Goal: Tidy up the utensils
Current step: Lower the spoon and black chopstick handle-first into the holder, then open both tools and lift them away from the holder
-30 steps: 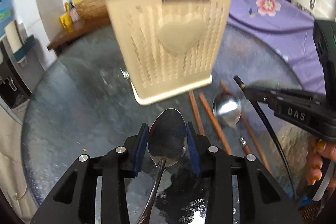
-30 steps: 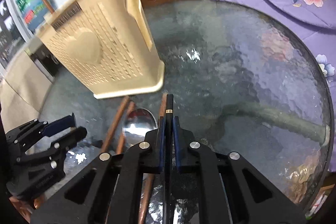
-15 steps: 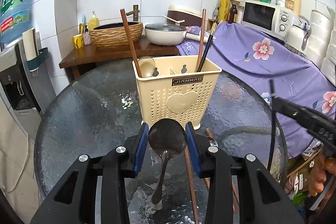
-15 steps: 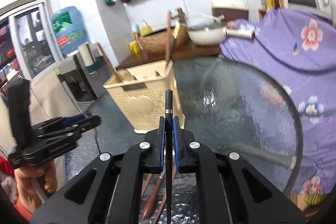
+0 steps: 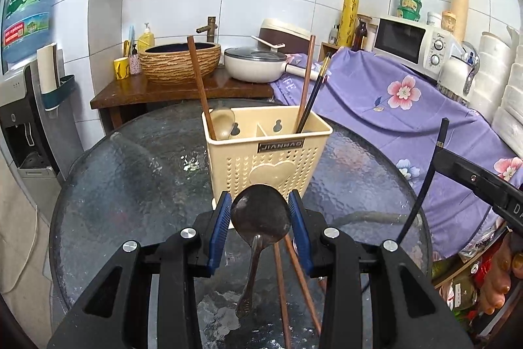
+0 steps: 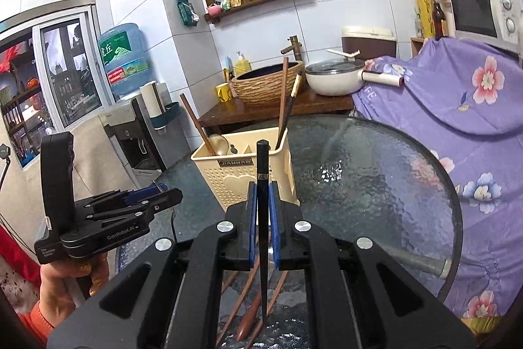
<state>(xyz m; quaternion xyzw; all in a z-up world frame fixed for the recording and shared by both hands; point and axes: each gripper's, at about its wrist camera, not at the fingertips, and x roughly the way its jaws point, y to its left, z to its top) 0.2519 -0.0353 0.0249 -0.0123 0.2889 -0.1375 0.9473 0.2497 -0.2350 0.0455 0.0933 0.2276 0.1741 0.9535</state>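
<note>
Spoon (image 5: 260,215) and chopstick (image 6: 262,185), tong-gripped, hang above holder's rim (image 5: 287,138).

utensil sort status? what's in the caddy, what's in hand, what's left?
Done: the caddy already holds a brown chopstick and spoon in its left compartment, and a brown and a black chopstick in its right one. In hand: left gripper holds a metal spoon, right gripper a black chopstick. Left: brown chopsticks lie on the table.

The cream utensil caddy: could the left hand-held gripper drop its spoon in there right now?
Probably yes. The left hand-held gripper holds the metal spoon just short of the cream utensil caddy, whose open top looks unobstructed.
</note>
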